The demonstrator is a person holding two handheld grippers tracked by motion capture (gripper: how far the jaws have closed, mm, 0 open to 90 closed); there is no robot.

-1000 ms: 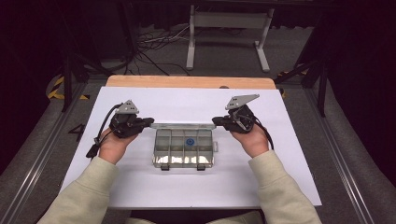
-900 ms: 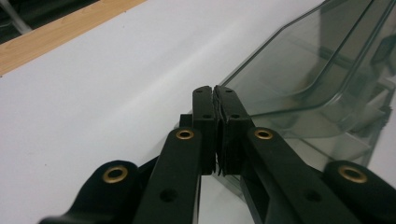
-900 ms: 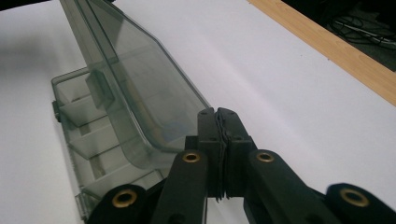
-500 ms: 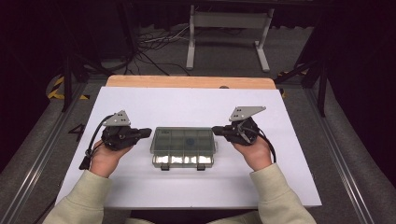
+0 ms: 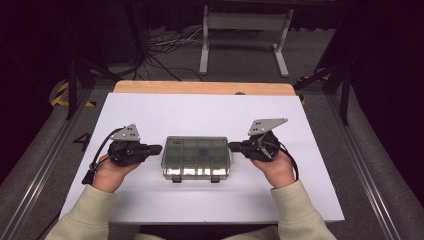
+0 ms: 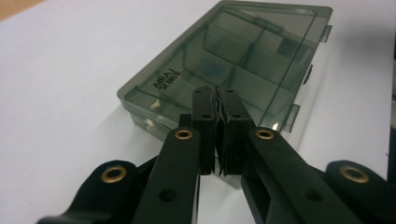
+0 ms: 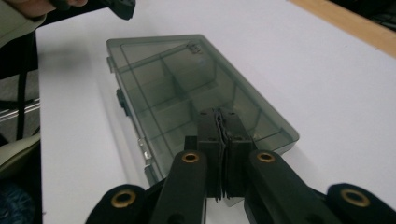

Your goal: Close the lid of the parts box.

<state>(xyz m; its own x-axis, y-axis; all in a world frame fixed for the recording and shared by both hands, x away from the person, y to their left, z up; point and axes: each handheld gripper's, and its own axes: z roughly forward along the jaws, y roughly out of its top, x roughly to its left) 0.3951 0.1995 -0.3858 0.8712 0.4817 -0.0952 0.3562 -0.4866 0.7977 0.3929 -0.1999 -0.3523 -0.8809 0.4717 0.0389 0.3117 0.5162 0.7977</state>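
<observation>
Now I am looking at a smoky clear compartment box [image 5: 196, 157] lying flat and shut near the middle of the white table [image 5: 210, 107], with its two latches [image 5: 194, 178] on the edge facing me, at six o'clock. I am holding the left gripper [image 5: 156, 148] at the box's nine o'clock end and the right gripper [image 5: 233, 146] at its three o'clock end, each tip just beside an end wall; whether they are touching it I cannot tell. Both claws are clenched on nothing, pads pressed flat together, as the left gripper view [image 6: 216, 100] and the right gripper view [image 7: 218, 122] show.

I am judging that the step in hand is steadying the box from both ends before working the latches. To do it well, I am thinking of keeping both tips level and low against the end walls, pressing evenly so the light box is not skating or twisting. Then I am planning on bringing one closed tip round to six o'clock and lifting under a latch tab while the other is bracing.
</observation>
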